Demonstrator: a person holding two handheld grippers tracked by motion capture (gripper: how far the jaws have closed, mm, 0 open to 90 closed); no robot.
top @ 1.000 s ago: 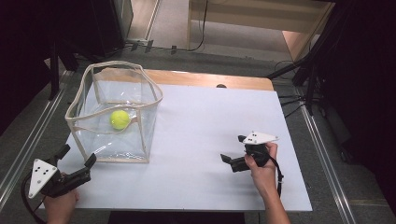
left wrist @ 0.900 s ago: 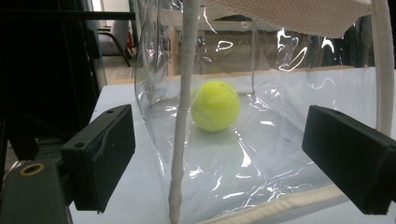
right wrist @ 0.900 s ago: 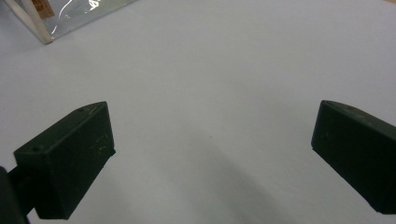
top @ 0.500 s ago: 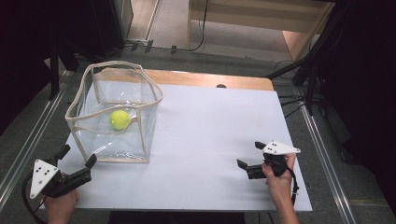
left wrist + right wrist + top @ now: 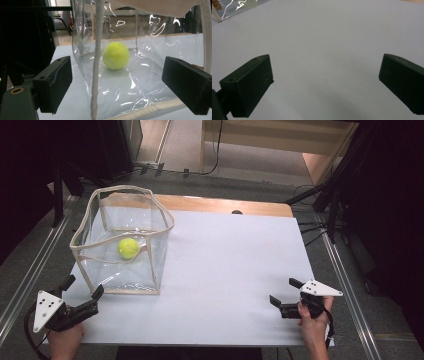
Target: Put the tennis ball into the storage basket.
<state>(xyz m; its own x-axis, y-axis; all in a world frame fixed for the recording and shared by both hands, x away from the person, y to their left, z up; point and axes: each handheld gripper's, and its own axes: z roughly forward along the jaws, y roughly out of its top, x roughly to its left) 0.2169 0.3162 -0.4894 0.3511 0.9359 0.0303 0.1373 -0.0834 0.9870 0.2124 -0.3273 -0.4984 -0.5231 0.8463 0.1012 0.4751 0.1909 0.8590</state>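
At the near-left corner of the worktop, left gripper fingers spread, lined up on the clear bag holding the tennis ball; right gripper released, empty, well apart.

White tabletop, wooden far edge; grey floor, dark surroundings.

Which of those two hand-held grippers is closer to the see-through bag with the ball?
The left hand-held gripper: it sits beside the clear bag, jaws open toward it; the right hand-held gripper is far across the table.
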